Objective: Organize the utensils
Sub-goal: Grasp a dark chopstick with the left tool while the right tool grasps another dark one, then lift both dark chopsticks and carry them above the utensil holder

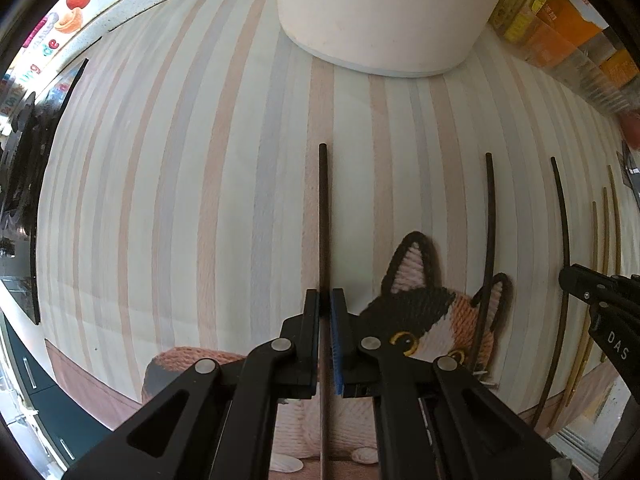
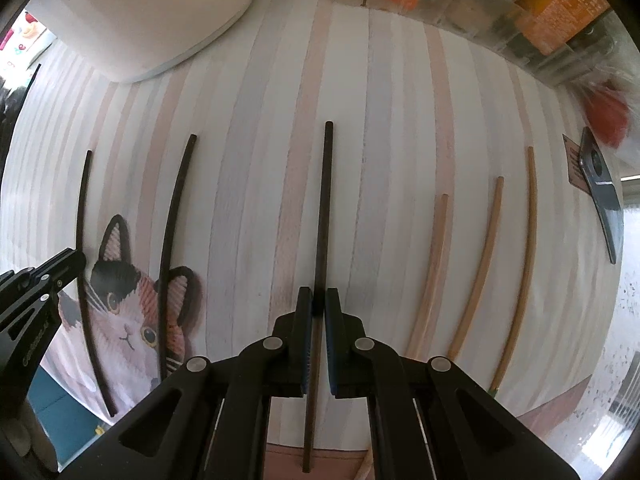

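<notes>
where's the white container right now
The white container stands at the far edge of the striped mat, top centre in the left wrist view and upper left in the right wrist view, beyond the dark chopsticks' tips.

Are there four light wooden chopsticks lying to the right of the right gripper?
No, the right wrist view shows only three light wooden chopsticks on the striped mat beside the right gripper.

container (image 2: pixel 160 12): far-left on mat (image 2: pixel 260 160) | chopsticks: three (image 2: pixel 324 208) right of container, three (image 2: pixel 480 260) further right | phone (image 2: pixel 600 196): rightmost
</notes>
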{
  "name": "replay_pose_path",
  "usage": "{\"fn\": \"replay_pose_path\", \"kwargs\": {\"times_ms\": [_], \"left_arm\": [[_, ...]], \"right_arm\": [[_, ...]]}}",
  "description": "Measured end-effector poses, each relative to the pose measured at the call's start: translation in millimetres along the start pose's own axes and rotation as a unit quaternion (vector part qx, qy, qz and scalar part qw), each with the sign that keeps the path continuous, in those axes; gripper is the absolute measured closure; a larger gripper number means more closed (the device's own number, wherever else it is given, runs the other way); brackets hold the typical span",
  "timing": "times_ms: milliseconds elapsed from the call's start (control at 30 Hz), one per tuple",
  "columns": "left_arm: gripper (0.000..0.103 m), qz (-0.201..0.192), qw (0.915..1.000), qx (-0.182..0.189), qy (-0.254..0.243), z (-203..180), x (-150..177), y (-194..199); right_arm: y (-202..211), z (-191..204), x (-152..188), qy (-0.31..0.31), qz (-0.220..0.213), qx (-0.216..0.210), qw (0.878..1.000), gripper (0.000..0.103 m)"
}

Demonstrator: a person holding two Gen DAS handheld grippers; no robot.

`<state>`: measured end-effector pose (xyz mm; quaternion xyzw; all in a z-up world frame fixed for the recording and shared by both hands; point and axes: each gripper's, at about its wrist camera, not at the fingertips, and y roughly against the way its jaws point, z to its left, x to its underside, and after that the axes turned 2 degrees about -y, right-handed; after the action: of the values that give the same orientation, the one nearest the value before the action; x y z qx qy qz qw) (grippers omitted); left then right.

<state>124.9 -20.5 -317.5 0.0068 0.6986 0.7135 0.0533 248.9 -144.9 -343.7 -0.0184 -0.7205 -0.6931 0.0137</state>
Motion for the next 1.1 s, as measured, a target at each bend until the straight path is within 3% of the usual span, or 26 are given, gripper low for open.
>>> {"fn": "replay_pose_path", "kwargs": {"times_ms": [133,500,667,900,1100], "left_arm": [[0.100,0.002,1.0000,0.005,0.000,16.6,-3.3,-2.5],[0.100,0.004,1.0000,0.009,0.000,16.6,-7.5,-1.2],[0.100,-0.008,0.9999,0.015,0.002,17.4,-4.8,7.5],[0.101,-0.081,0.9956,0.045,-0.011,23.0,-2.3,72.2],[0.101,-0.168,0.9841,0.056,-0.006,32.2,-1.7,143.9]], "right_arm": [[0.2,-3.3,-1.2,0.002,0.007,0.001,1.000,0.097],[-11.6,0.4,-14.8,-0.001,0.031,0.004,1.000,0.096],[-9.3,-2.3,-8.0,-0.001,0.008,-0.003,1.000,0.097],[37.1,-22.3,7.5,-0.018,-0.063,-0.055,0.996,0.097],[95.6,-35.6,15.6,-0.016,-0.133,-0.082,0.988,0.097]]}}
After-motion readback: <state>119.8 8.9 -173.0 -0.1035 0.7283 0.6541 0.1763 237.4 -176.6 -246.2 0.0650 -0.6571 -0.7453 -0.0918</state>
